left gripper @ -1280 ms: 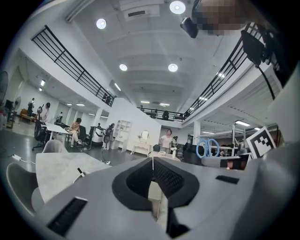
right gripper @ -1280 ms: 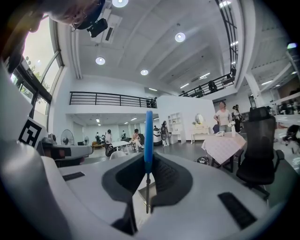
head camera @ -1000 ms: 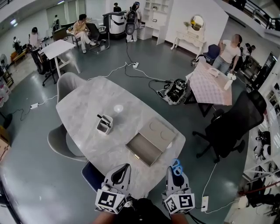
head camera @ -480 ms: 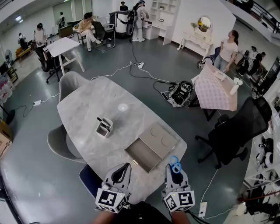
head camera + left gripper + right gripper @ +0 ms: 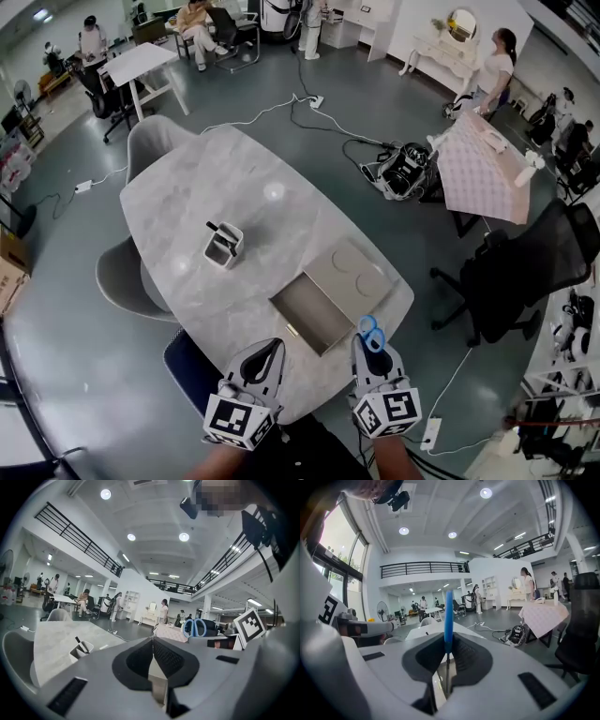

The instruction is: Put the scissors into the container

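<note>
Blue-handled scissors stick up out of my right gripper, which is shut on their blades; in the right gripper view the blue handle rises edge-on between the jaws. They hang over the near right edge of the marble table, just right of an open beige box with its lid lying beside it. My left gripper is shut with nothing in it, near the table's front edge. A small white container holding a dark pen stands at mid-table; it also shows in the left gripper view as the white container.
A grey chair sits at the table's left side and another at its far end. A black office chair stands to the right. Cables and a bag lie on the floor beyond. People stand and sit far off.
The view has drawn closer to the table, and both grippers have moved slightly forward. The scissors now hang nearer the open box's corner.
</note>
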`<state>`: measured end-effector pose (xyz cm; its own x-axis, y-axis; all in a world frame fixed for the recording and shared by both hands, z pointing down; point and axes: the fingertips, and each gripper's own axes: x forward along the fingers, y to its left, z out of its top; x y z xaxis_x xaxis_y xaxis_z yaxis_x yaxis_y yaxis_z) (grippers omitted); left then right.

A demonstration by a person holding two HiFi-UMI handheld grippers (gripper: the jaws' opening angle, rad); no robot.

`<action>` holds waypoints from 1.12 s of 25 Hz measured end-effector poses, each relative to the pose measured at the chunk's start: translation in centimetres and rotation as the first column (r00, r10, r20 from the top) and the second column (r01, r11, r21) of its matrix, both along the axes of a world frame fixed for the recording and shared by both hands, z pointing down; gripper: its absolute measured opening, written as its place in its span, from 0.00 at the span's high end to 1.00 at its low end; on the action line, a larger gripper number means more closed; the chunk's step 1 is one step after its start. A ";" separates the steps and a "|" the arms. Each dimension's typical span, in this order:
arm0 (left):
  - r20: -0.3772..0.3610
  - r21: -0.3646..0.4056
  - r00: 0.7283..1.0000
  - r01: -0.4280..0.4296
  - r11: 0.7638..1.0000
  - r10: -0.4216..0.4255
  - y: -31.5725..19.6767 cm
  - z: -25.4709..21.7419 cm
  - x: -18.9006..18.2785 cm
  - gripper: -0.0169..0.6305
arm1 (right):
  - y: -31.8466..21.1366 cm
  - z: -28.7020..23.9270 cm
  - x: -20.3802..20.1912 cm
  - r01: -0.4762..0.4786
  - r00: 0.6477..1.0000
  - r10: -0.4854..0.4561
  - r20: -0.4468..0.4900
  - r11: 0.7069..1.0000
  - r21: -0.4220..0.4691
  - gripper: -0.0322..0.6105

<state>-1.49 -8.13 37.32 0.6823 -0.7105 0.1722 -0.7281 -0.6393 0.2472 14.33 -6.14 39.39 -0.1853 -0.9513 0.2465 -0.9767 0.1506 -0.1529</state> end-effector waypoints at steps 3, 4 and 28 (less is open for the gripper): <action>0.005 -0.028 1.000 0.000 1.000 0.001 -0.4 1.5 0.4 0.95 | -1.2 2.1 0.1 0.028 1.000 -0.028 0.005 0.998 -0.054 0.90; 0.007 -0.037 1.000 -0.002 0.999 0.002 -0.6 2.0 0.6 0.95 | -1.7 2.8 0.2 0.037 0.999 -0.037 0.005 0.997 -0.069 0.90; 0.044 -0.277 0.998 0.059 0.959 -0.048 -4.2 15.2 2.2 0.95 | -10.7 21.6 -3.5 0.293 0.955 -0.278 0.103 0.829 -0.477 0.90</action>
